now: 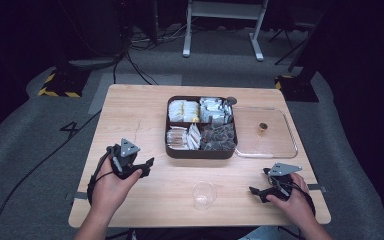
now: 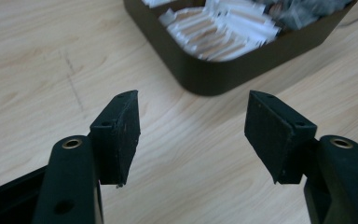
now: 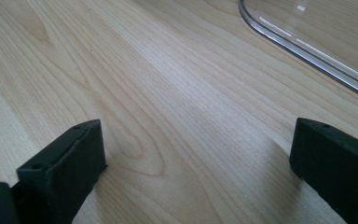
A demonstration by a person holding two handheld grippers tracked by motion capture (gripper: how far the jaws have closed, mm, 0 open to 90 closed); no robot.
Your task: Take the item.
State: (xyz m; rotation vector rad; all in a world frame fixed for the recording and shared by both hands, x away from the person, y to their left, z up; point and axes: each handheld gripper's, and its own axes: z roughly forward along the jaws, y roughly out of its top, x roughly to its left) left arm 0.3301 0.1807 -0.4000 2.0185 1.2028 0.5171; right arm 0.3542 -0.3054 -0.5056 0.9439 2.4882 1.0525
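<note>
on the wooden table, both the left gripper and right gripper gape wide, empty, flanking a clear cup.

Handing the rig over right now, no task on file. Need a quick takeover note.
Left gripper: open, empty, near the brown four-compartment tray.
Right gripper: open, empty, low over the wooden table, near the clear lid.
Tray holds packets in all four compartments; the lid lies beside it on the right, knob up.
Clear cup sits at the front edge between the hands, apparently empty.
Done: lid off. Nothing gripped; cup looks unfilled.
</note>
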